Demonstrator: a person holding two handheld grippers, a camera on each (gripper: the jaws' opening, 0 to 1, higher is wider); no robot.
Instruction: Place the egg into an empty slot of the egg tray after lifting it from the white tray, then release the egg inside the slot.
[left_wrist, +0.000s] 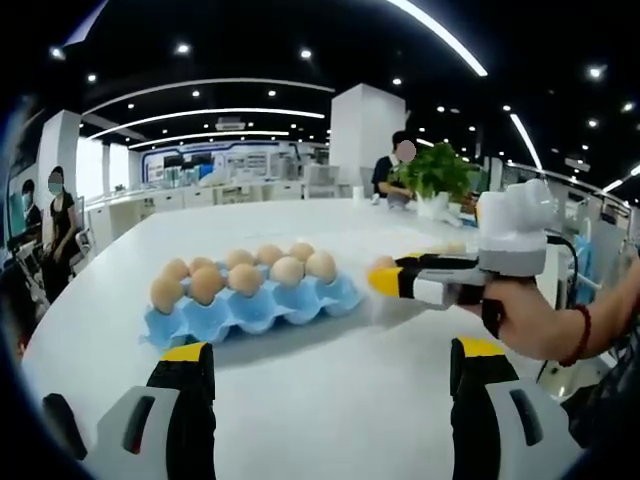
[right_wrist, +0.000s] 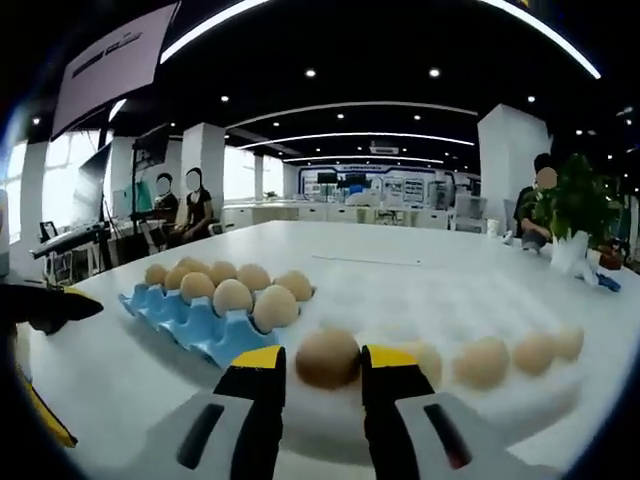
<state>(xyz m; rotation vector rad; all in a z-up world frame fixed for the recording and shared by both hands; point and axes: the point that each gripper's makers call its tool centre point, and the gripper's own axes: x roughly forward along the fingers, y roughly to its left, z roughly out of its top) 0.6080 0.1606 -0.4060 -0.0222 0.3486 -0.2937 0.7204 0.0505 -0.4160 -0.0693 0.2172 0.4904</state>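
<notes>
white tray (right_wrist: 500, 400) washed out, edges unclear

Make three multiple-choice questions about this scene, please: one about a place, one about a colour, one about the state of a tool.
1. Where is the egg that sits between the right tool's jaws?
A. over the white tray
B. inside the blue egg tray
C. on the floor

2. What colour is the egg tray?
A. red
B. blue
C. black

3. How do the left tool's jaws stand?
A. shut on an egg
B. shut on a plant
C. open, with nothing between them

Answers:
1. A: in the right gripper view the egg sits between the jaws of the right tool over the white tray, beside other eggs.
2. B: the egg tray is light blue in both views.
3. C: the left tool shows bare table between its wide-apart jaws.
</notes>
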